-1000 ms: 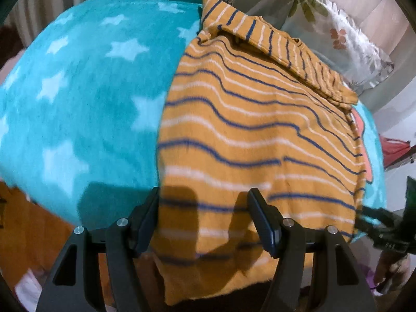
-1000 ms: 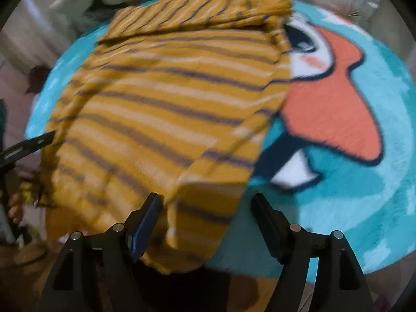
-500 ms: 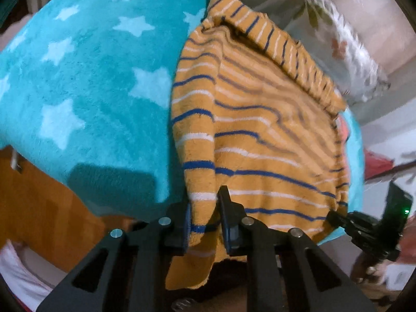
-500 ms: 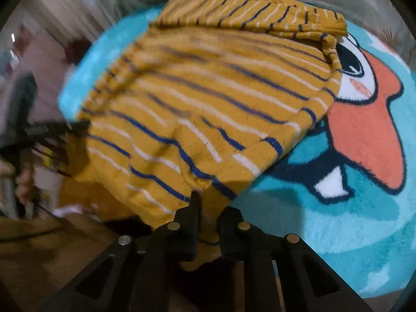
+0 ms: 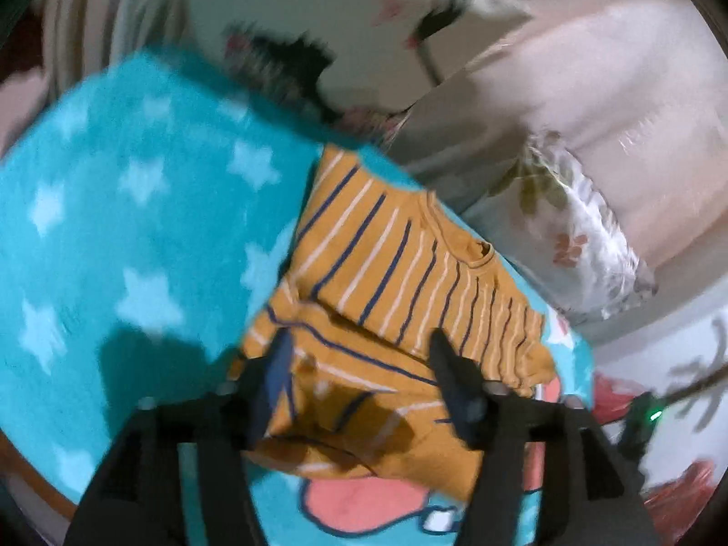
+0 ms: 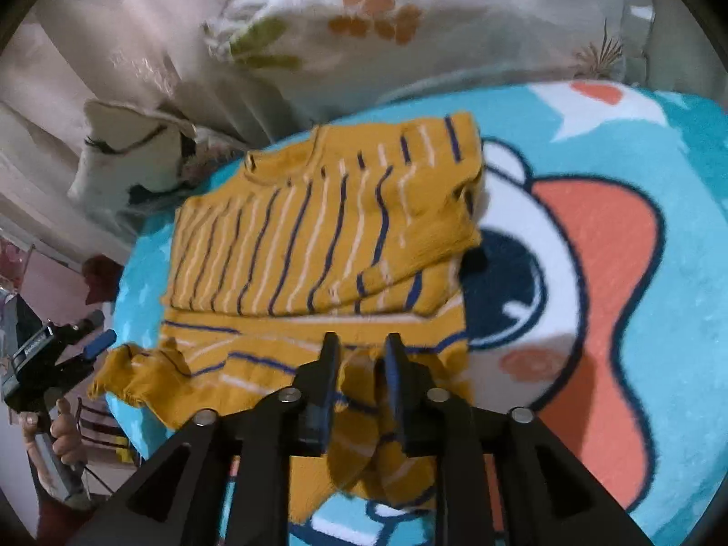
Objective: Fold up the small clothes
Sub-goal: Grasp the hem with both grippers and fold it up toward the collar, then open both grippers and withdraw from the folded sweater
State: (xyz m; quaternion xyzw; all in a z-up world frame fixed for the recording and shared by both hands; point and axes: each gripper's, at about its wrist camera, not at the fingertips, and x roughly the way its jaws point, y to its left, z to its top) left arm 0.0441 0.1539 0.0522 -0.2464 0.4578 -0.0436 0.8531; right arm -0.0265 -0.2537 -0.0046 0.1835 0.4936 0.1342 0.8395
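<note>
A small mustard-yellow shirt with blue and white stripes (image 5: pixel 409 273) lies on a turquoise blanket (image 5: pixel 113 227), its lower half folded up toward the collar. My left gripper (image 5: pixel 359 368) is open, its fingers spread over the folded hem with no cloth between them. In the right wrist view the shirt (image 6: pixel 318 227) lies folded, collar at the far side. My right gripper (image 6: pixel 357 355) has its fingers nearly together with the shirt's hem bunched between them. The left gripper (image 6: pixel 91 341) shows open at the blanket's left edge.
The blanket carries white stars and a cartoon face with an orange patch (image 6: pixel 600 245). Floral pillows (image 6: pixel 409 22) lie behind the shirt, and another pillow (image 5: pixel 587 236) stands at the right. The blanket's near edge drops off below the grippers.
Both grippers carried the shirt's hem forward over the body, folding it. The left gripper, shut on the hem half a second ago, has opened and let go.
</note>
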